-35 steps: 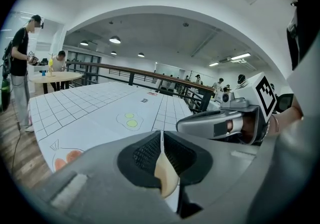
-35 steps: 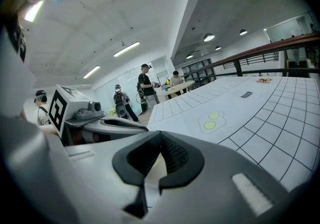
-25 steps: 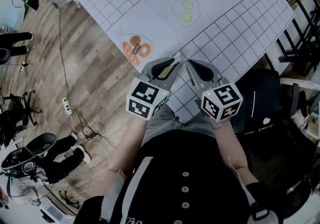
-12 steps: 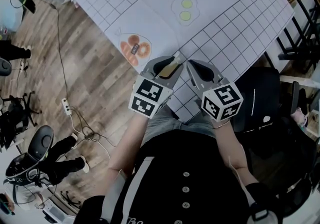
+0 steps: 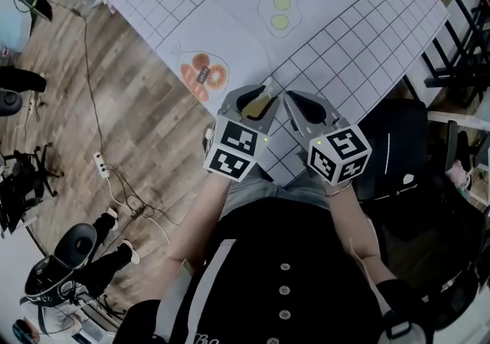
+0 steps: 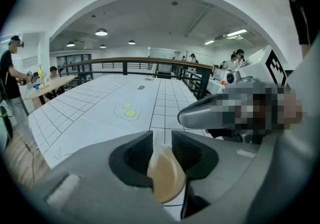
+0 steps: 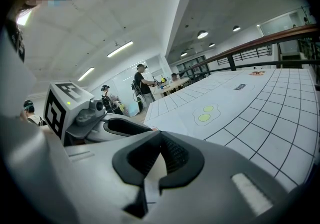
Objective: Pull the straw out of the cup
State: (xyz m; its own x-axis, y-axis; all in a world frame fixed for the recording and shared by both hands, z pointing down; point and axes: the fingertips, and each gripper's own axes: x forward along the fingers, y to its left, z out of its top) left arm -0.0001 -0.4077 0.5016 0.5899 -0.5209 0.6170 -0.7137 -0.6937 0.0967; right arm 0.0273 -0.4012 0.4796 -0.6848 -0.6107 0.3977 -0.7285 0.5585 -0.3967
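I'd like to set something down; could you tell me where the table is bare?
The table is bare right of the green dots, and between them and the orange rings. The near corner is crowded by the left gripper and right gripper.

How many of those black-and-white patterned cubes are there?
2. The left cube sits on the left gripper, the right cube on the right gripper, side by side over the gridded table. None seems hidden.
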